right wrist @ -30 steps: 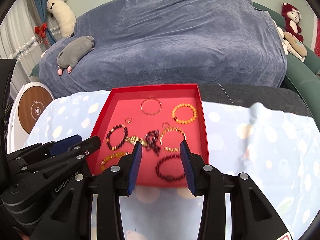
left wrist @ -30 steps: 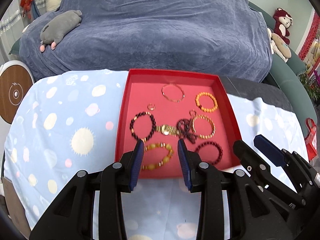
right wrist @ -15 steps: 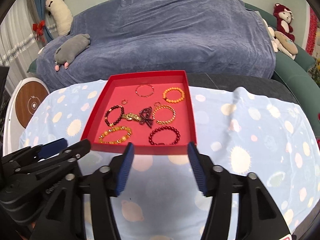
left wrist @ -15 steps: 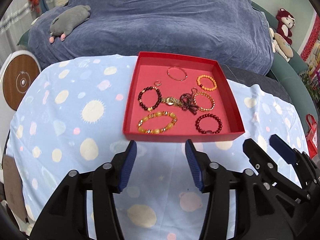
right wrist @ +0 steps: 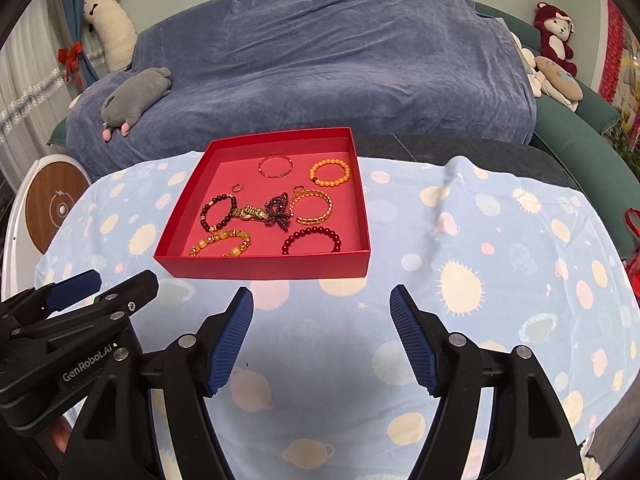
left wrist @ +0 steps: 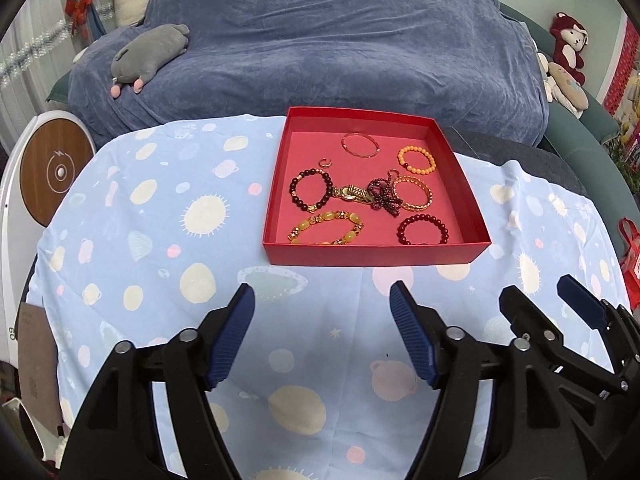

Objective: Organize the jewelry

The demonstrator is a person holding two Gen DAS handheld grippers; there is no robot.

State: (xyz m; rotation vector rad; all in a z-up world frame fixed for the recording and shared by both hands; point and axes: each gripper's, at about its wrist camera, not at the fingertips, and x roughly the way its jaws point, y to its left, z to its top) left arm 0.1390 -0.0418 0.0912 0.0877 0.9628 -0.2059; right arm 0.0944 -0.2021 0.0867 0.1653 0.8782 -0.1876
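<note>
the left tongs are standing wide open with nothing between their blue pads, and their jaws have just been opening. the right tongs are wide open too, holding nothing, and their jaws have also just been opening. both are hanging over the blue cloth with suns and planets, side by side, on the near side of the red box. the box is lying past the tips of both tongs and is not touching them. from the left tongs it is sitting straight ahead and a bit to the right. from the right tongs it is sitting ahead and a bit to the left.

the box is shallow and square, with a pink floor. the jewelry is lying loose inside it. a yellow bead bracelet and a dark red bead bracelet are lying by the near wall. a dark bead bracelet, a gold watch, a purple bead bow and a gold chain bracelet are lying in the middle, with the watch touching the bow. an orange bead bracelet, a thin pink bangle and a small ring are lying toward the far wall.
</note>
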